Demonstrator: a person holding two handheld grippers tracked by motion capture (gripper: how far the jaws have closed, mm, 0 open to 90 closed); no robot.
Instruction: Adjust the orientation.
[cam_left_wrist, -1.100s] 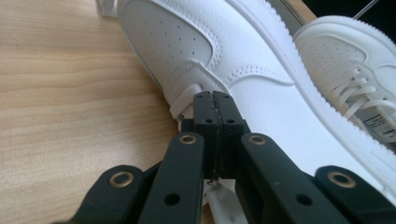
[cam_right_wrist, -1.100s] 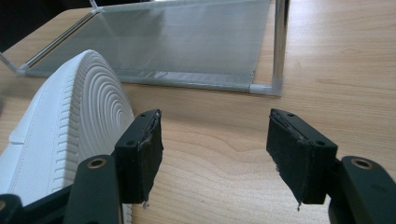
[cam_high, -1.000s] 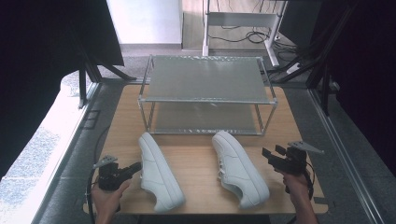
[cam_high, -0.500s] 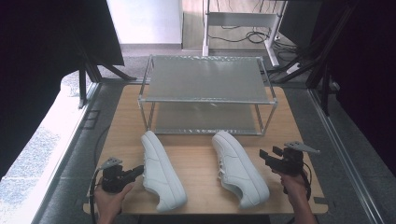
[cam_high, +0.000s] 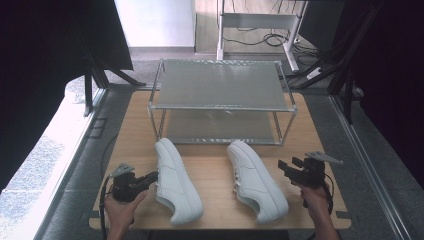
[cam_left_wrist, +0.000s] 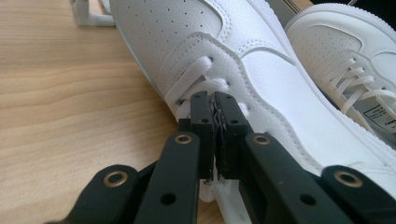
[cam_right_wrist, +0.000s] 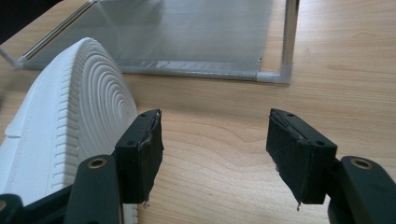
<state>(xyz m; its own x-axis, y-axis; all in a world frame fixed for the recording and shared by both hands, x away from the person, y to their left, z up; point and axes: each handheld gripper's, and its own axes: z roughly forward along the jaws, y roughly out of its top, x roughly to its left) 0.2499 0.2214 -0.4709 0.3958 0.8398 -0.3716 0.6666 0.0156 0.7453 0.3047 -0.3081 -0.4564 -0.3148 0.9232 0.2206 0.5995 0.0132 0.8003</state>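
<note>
**Ana:** Left tongs (cam_left_wrist: 215, 135) sit nearest, jaws pressed together at the laces of the left shoe (cam_high: 176, 182), with what looks like a bit of lace or eyelet edge pinched between the pads. Right tongs (cam_high: 291, 169) stand wide and empty just beside the right shoe (cam_high: 256, 181).

**Ben:** Where do the shoes lie?

**Ana:** Side by side on the wooden surface (cam_high: 215, 167), toes toward the two-tier rack (cam_high: 222, 87) behind them. I'd judge the step is lifting the left shoe toward a shelf.

**Ben:** How to do it well?

**Ana:** A pinch on a lace is thin; the shoe could swing or slip. Better to reopen and bite the tongue or collar, then lift level, toe first.

**Ben:** What do the views add?

**Ana:** Left gripper view shows how the pads meet at the lacing, too small to read from above. Right gripper view shows the right shoe's ribbed sole edge (cam_right_wrist: 88, 93) and bare wood between the jaws. The high view alone gives both shelves, free of shoes.
</note>
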